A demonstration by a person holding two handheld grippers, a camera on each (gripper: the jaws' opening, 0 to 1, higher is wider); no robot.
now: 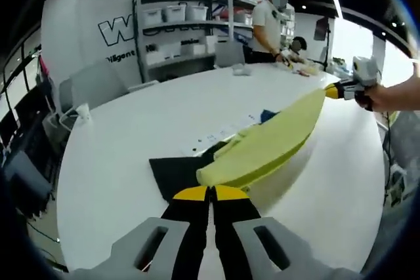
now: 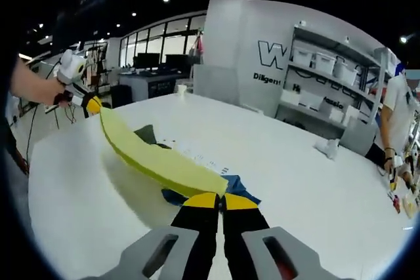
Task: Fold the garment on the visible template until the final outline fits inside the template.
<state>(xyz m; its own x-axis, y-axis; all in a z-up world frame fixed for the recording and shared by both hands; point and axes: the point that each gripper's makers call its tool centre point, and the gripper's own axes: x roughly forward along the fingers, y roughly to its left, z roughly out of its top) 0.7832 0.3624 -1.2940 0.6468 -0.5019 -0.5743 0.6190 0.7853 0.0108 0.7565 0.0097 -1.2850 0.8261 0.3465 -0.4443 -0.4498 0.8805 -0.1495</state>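
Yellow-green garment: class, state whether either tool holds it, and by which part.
Both do. The yellow-green garment hangs stretched above the white table, left tool and right tool each shut on an opposite end.

Yellow-green garment (image 1: 275,137), dark template (image 1: 176,172) beneath, white bench (image 1: 125,162), black jaws tipped yellow on both grippers.

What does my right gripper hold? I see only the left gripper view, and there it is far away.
Observer: The right gripper has its jaws shut on one end of the yellow garment.
Operator: What lies under that end?
Observer: A blue cloth on the table, showing on both sides of the jaws.
Operator: And behind my left gripper?
Observer: A desk with dark screens, before large windows.
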